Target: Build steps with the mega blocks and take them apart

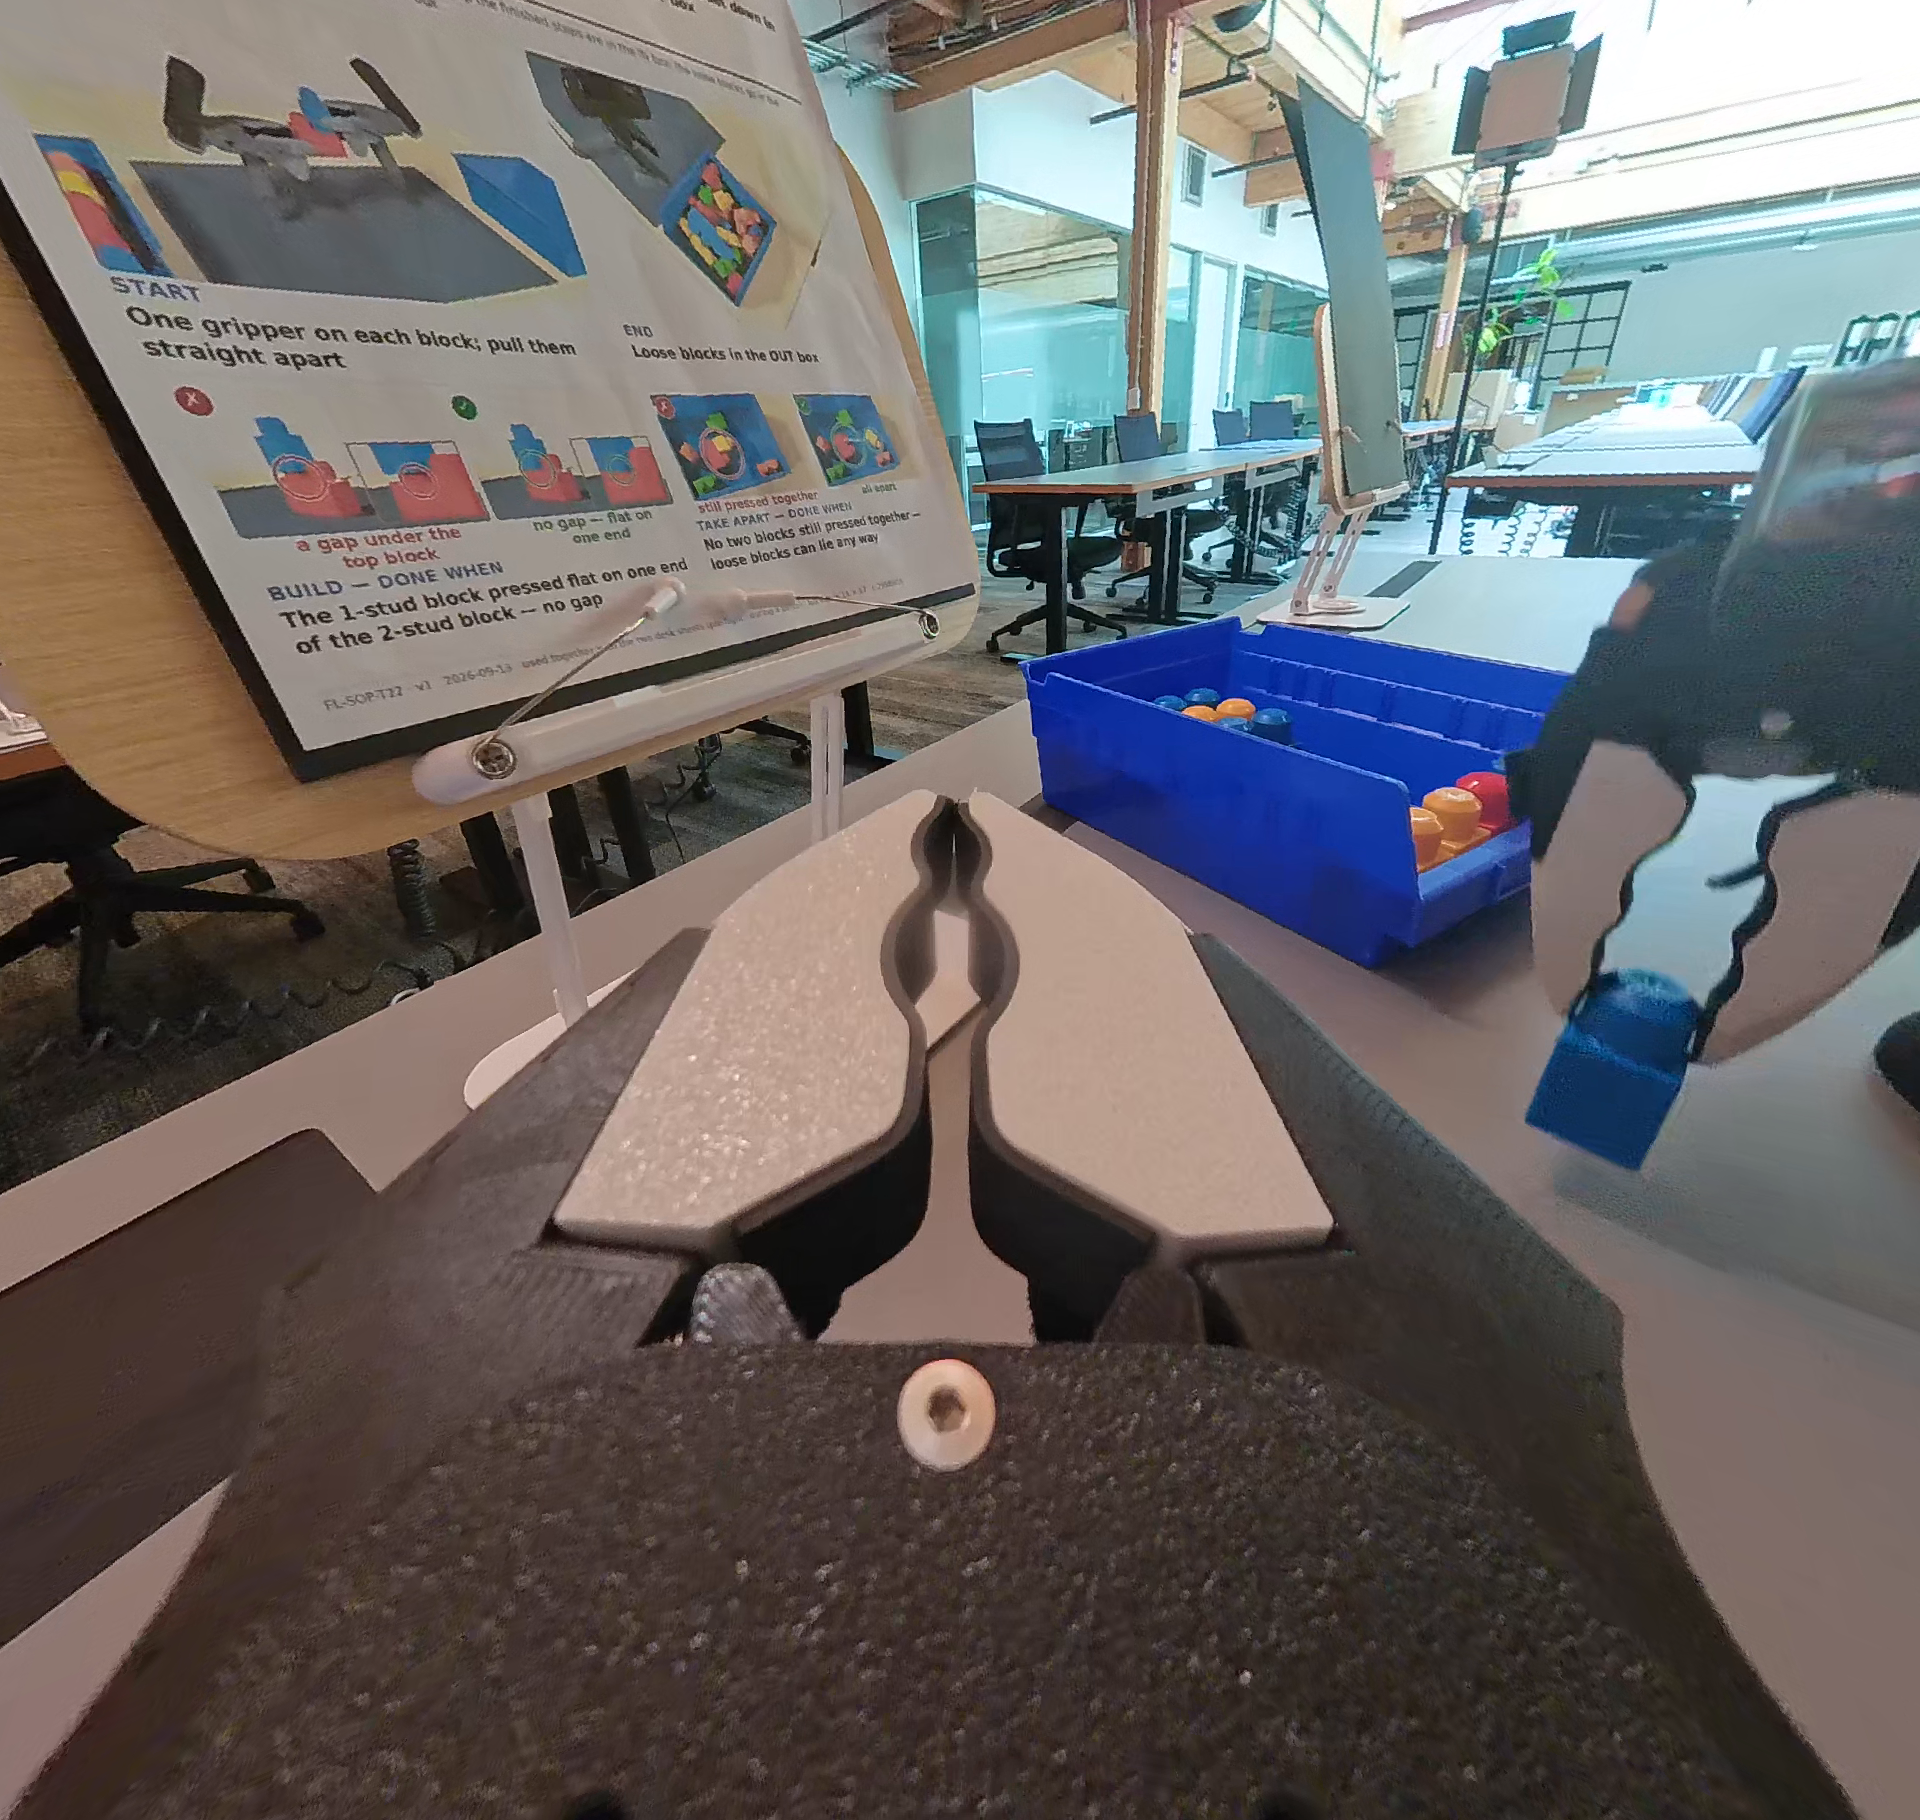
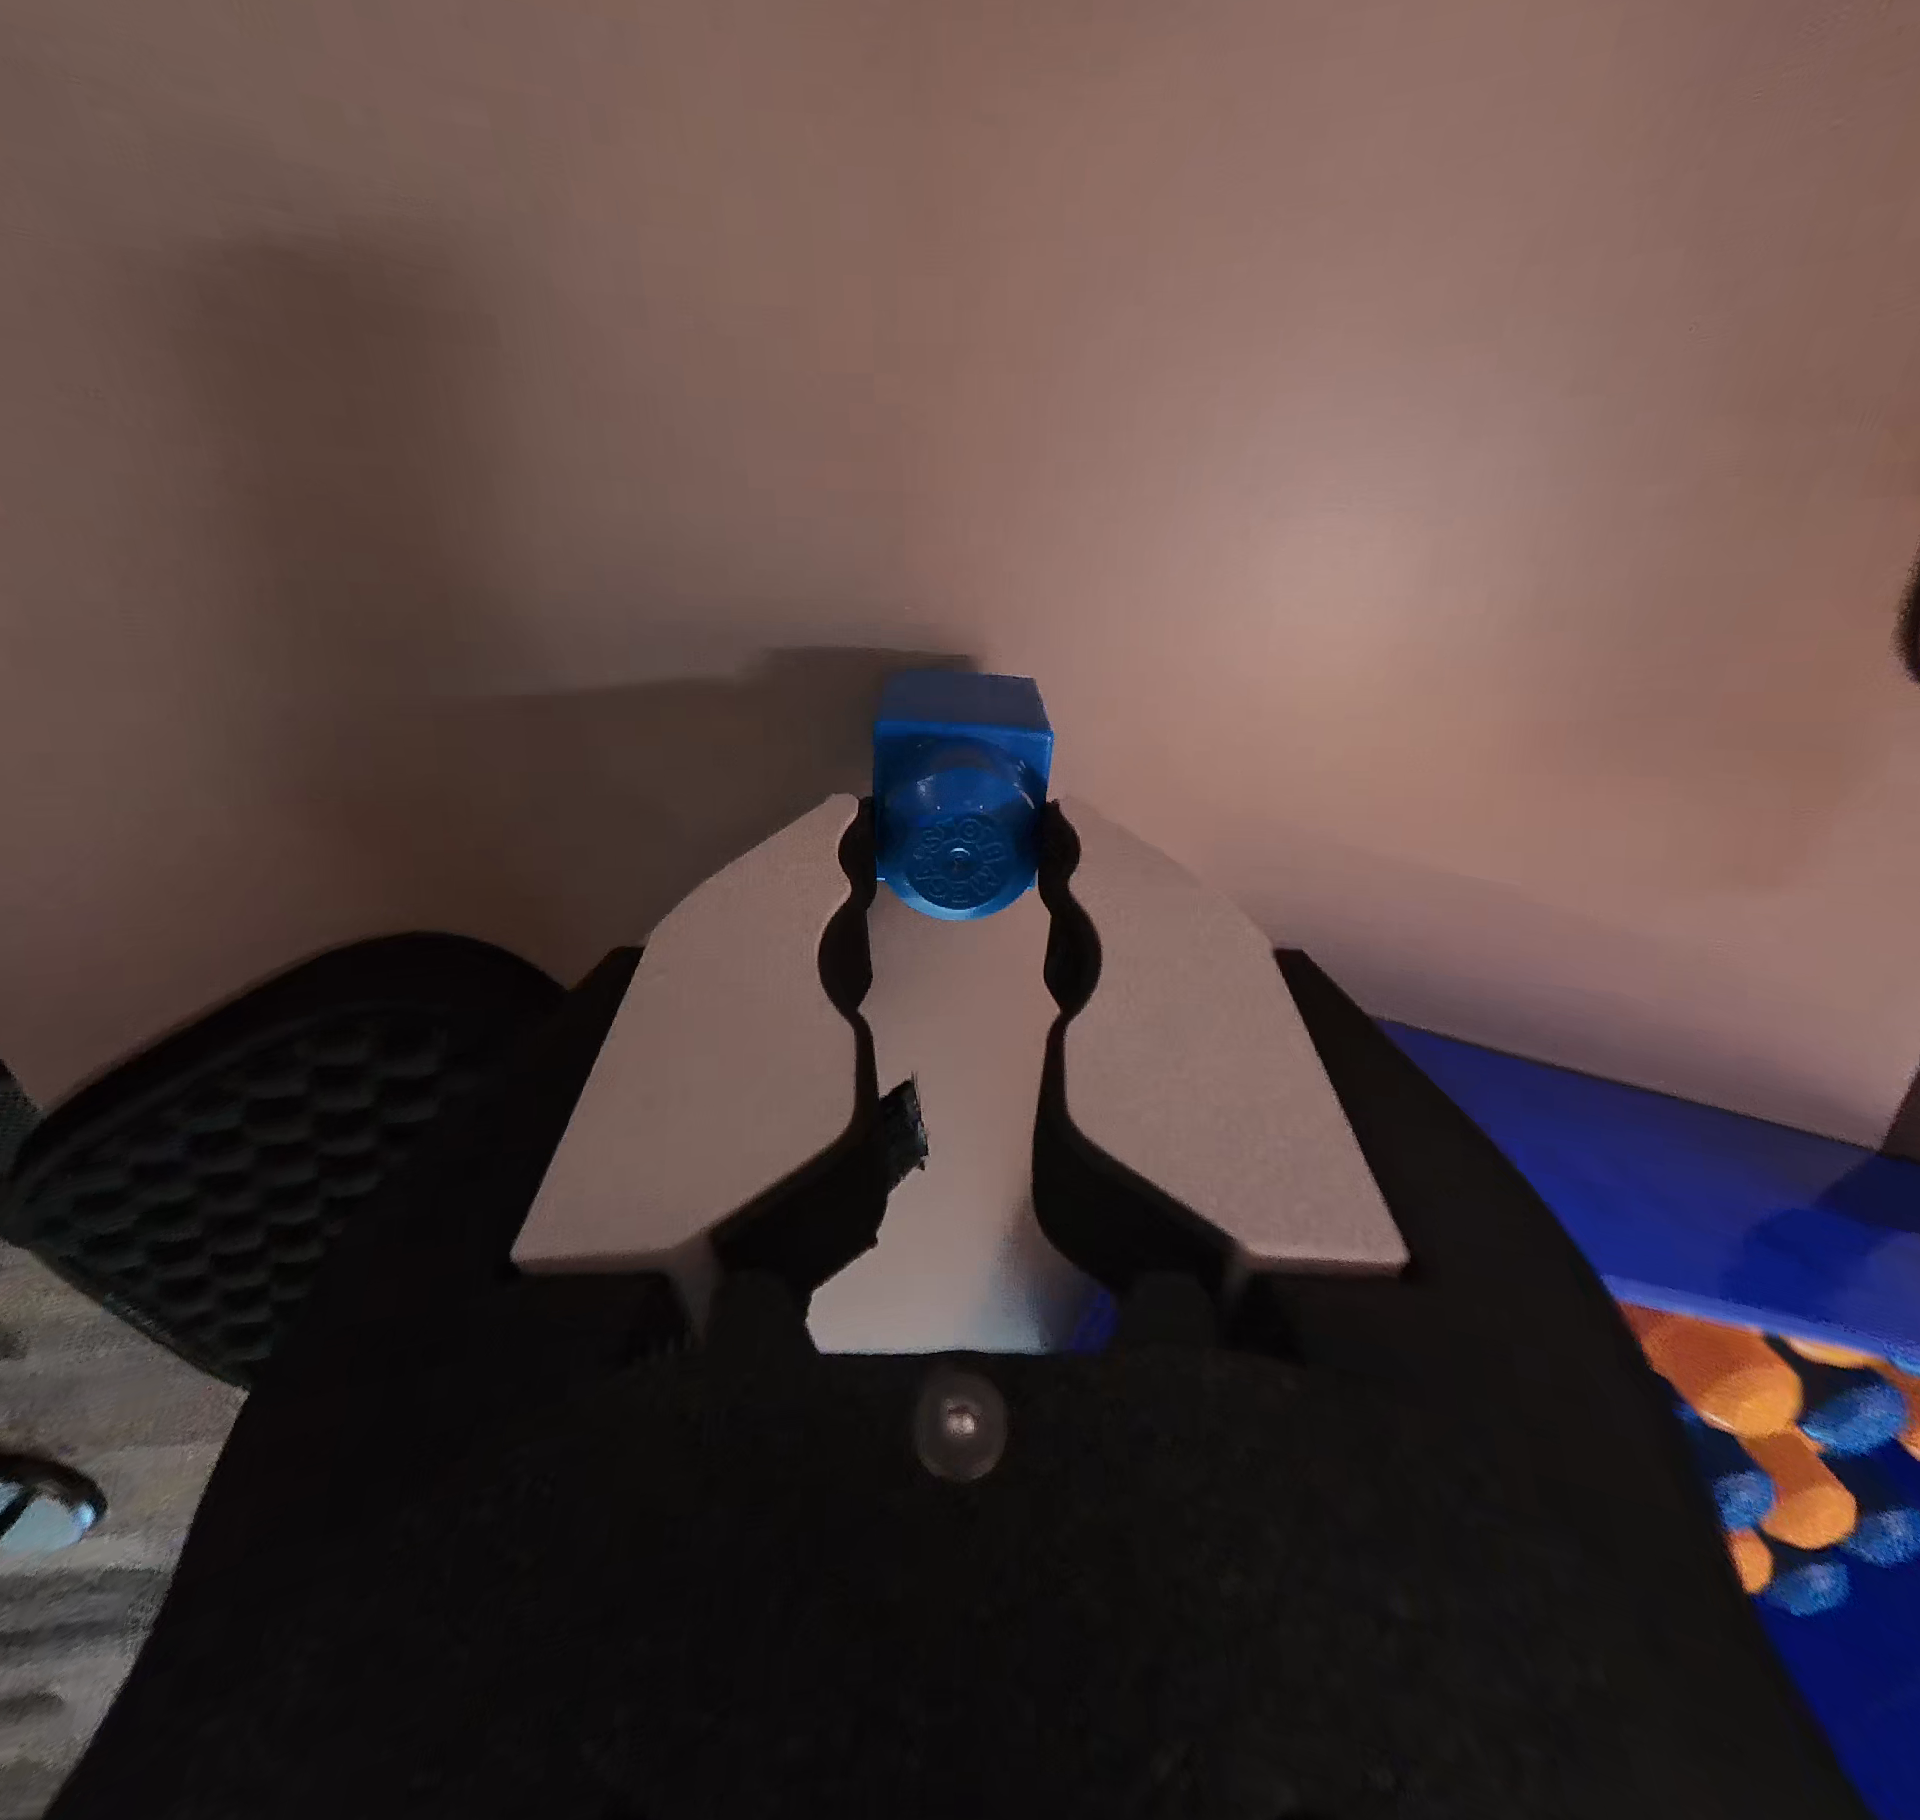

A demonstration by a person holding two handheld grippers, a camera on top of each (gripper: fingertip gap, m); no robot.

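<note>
worktop (image 1: 1714, 1458) bare, no steps built | blue bin (image 1: 1247, 814) holds loose orange, blue, red blocks | left tongs (image 1: 958, 814) pressed together, empty | right tongs (image 2: 958, 814) pinching one-stud blue block (image 2: 961, 794) by stud, above worktop | judged: build barely begun, stacking and take-apart left

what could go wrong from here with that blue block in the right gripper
1. The right gripper pinches the blue block only by its round stud, at the very fingertips, so it may swivel or slip out.
2. In the left wrist view the block hangs tilted above the table, so it might land askew.
3. The left gripper is shut and empty, unready to steady anything.
</note>
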